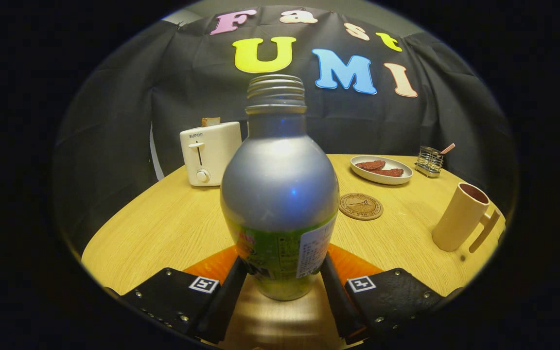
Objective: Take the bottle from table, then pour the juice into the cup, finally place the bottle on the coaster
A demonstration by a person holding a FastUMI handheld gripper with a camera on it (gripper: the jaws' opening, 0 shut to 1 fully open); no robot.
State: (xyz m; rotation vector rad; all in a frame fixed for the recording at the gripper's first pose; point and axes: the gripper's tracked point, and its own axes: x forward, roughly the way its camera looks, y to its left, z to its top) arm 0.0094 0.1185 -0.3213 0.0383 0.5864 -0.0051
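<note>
The gripper [282,287] grasps the bottle [279,194] low on its body; both fingers [226,291] press against its sides, one on each side, just at the green label; the bottle stands upright between them, with its cap off and the threaded neck bare; whether its base touches the table [163,228] or is a little above it, I cannot tell.

The table is round and of light wood. The coaster [360,206] lies flat near the middle of the surface, just beyond the bottle and a little to the right of it; nothing is on it. The cup [461,216], tall and with a handle, stands close to the right edge of the table, well apart from the bottle.

Towards the far edge there is a white toaster [210,153] on the left side, with a slice of bread in its slot; on the right side a shallow plate [381,169] carries some dark red pieces, and just beside it stands a small wire holder [429,161] with a utensil in it.
</note>
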